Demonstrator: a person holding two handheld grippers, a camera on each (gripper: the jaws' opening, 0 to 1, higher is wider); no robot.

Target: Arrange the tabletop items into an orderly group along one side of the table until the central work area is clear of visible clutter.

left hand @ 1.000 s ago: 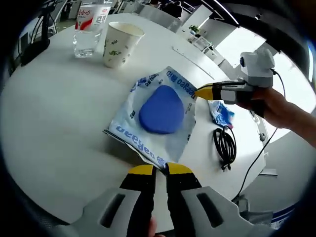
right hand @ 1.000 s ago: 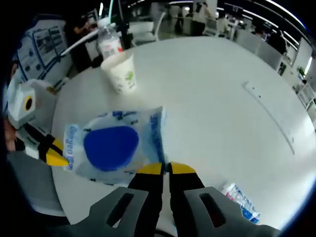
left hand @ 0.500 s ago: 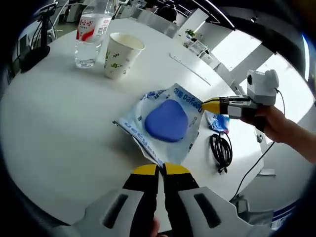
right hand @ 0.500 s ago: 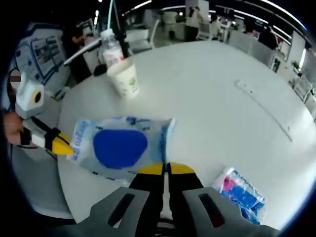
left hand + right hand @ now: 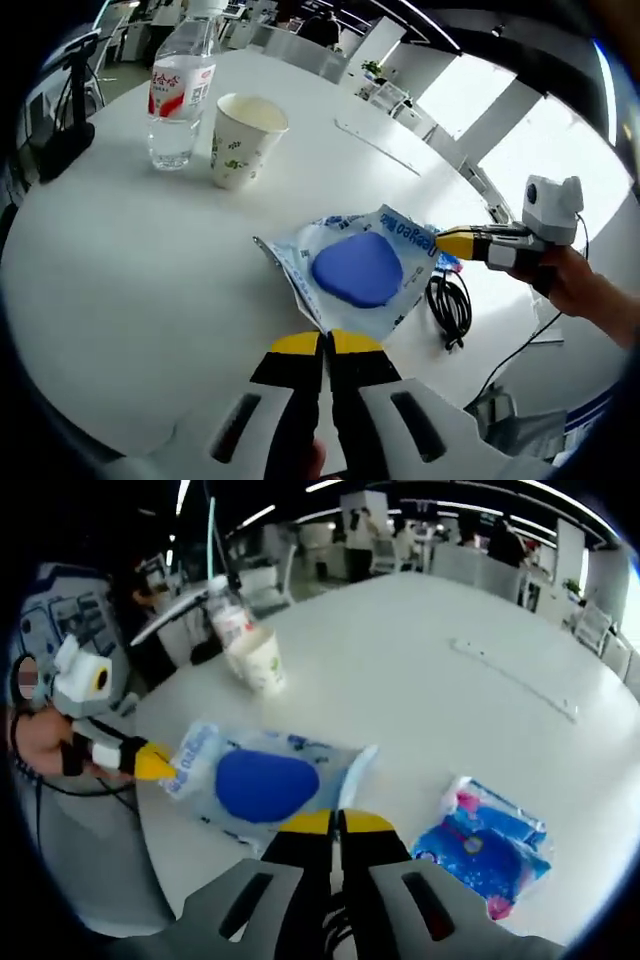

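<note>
Item: clear packet with blue pad, held over the white round table near its edge. Left gripper was clenched on the packet's 6 o'clock edge in the left gripper view; right gripper pinched the opposite edge, at 3 o'clock there. Paper cup and water bottle stood side by side at 11 o'clock. Black cable lay at 4 o'clock; blue tissue pack at 4 o'clock in the right gripper view.

Bottle cap seemingly cropped, label unreadable
</note>
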